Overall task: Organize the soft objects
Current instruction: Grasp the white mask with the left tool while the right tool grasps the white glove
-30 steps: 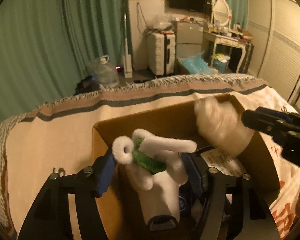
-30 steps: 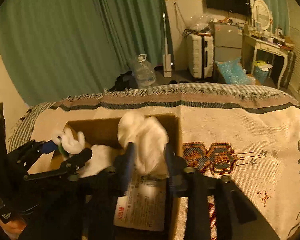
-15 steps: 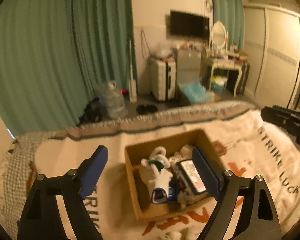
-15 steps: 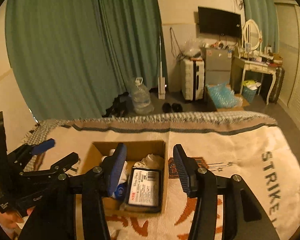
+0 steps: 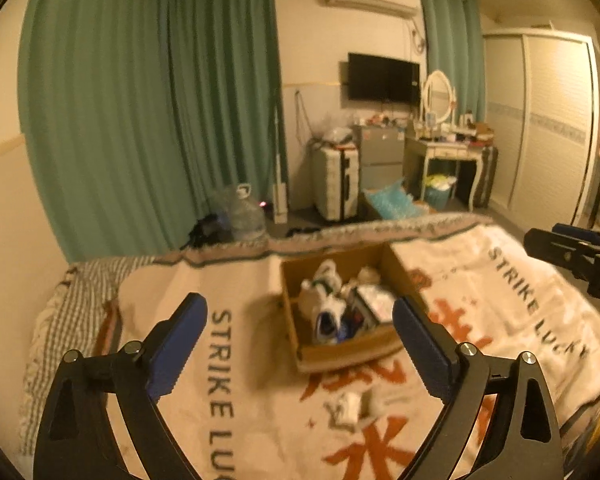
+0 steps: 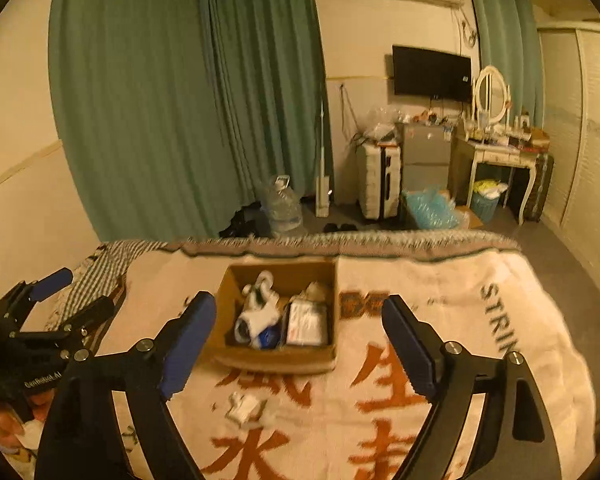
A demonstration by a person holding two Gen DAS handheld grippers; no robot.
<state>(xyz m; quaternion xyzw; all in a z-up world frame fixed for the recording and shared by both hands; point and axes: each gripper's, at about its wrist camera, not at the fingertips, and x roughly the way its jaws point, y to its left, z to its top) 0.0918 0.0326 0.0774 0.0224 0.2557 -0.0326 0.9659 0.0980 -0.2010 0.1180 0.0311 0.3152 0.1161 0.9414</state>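
A bedroom with green curtains is forming the background, and a printed blanket is covering the bed that is serving as the work surface. A cardboard box is sitting on the blanket, open at the top, and it is holding a white and green soft toy on its left side and a flat labelled packet on its right side. One small white soft item is lying loose on the blanket, just in front of the box's near wall and apart from it.

The right gripper is hovering above the blanket with its jaws spread wide and nothing between them. The left gripper is likewise standing wide apart and carrying nothing.

The deciding relation: in the right wrist view the loose item is lying below the jaw gap and left of its centre line, near the left blue pad. In the left wrist view the same item is lying below the gap and slightly right of centre. The item is therefore sitting between the two grippers and nearer than the box to both. Neither gripper is appearing clearly nearer. Its shape is blurred, so its long axis cannot be told. The next move is probably calling for a descent toward the operator's side of the box
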